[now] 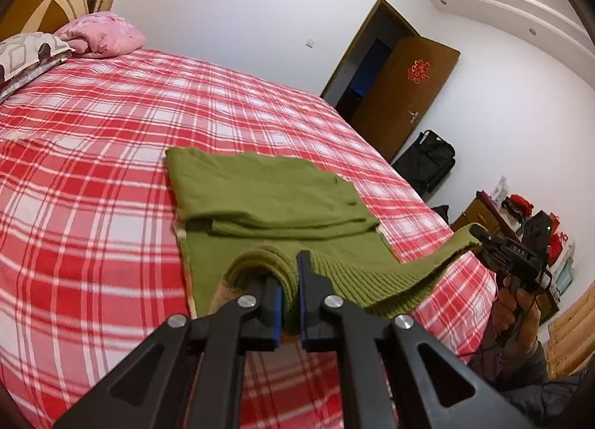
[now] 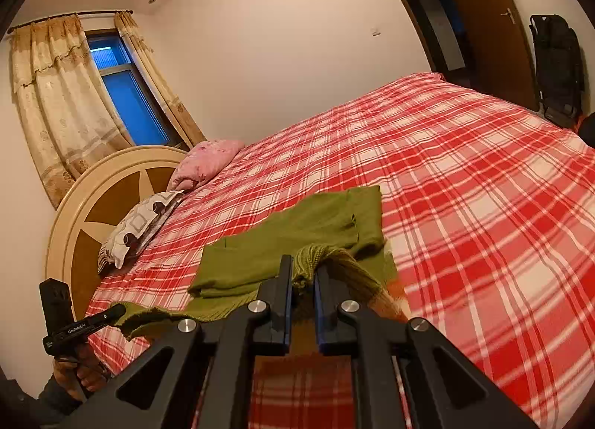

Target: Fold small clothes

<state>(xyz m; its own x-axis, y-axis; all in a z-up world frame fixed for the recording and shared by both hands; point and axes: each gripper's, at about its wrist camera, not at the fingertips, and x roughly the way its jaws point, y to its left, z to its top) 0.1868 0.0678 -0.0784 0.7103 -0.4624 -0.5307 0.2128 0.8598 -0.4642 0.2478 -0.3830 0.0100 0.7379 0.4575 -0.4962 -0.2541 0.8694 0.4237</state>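
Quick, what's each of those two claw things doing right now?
Left gripper: shut on the green sweater hem.
Right gripper: shut on the same hem.

Olive-green knit sweater (image 1: pixel 267 198), partly folded, sits mid-frame on the bed. Upper part's folded flat, sleeve tucked across. The ribbed hem (image 1: pixel 372 280) at the near edge is lifted off the surface, bunched at both corners and stretched between them.

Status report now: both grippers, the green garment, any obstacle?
Left gripper and right gripper shut on ribbed hem of olive-green knitted sweater. Hem lifted off red plaid bed cover. Nothing in the way.
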